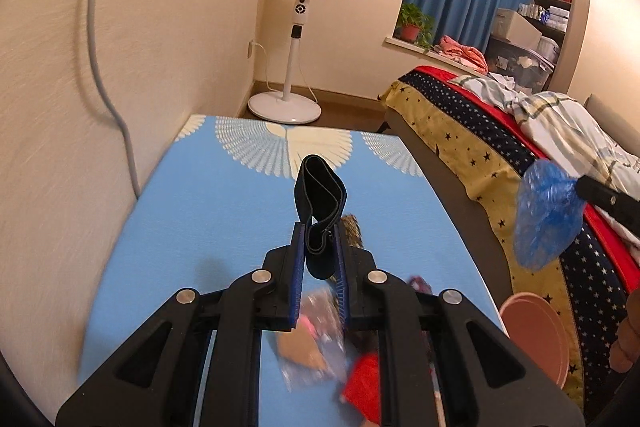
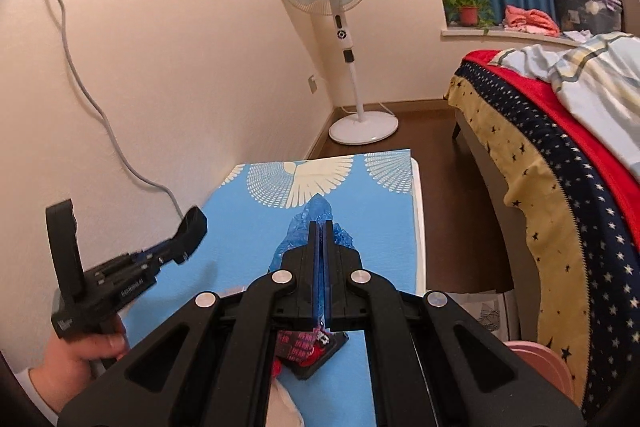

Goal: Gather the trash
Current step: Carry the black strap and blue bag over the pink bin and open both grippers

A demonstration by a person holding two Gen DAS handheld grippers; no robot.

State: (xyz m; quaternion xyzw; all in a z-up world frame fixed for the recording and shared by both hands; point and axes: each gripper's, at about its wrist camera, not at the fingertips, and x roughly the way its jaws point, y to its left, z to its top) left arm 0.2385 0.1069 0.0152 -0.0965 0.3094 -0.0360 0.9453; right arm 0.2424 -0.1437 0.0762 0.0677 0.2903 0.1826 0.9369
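In the left wrist view my left gripper (image 1: 320, 231) is shut on a black folded strap (image 1: 319, 193) and holds it above the blue table (image 1: 192, 211). Blurred wrappers (image 1: 312, 339) and a red piece (image 1: 362, 385) lie on the table under it. My right gripper (image 2: 322, 227) is shut on a crumpled blue plastic bag (image 2: 316, 217) and holds it over the table (image 2: 248, 227). That bag also shows at the right of the left wrist view (image 1: 546, 215). A dark red printed packet (image 2: 306, 345) lies below the right gripper. The left gripper (image 2: 188, 227) shows at the left, held by a hand.
A pink bin (image 1: 536, 335) stands at the table's right edge, beside the bed (image 1: 500, 147). A white standing fan (image 1: 298, 27) stands in the far corner. A grey cable (image 2: 88, 83) runs down the wall on the left.
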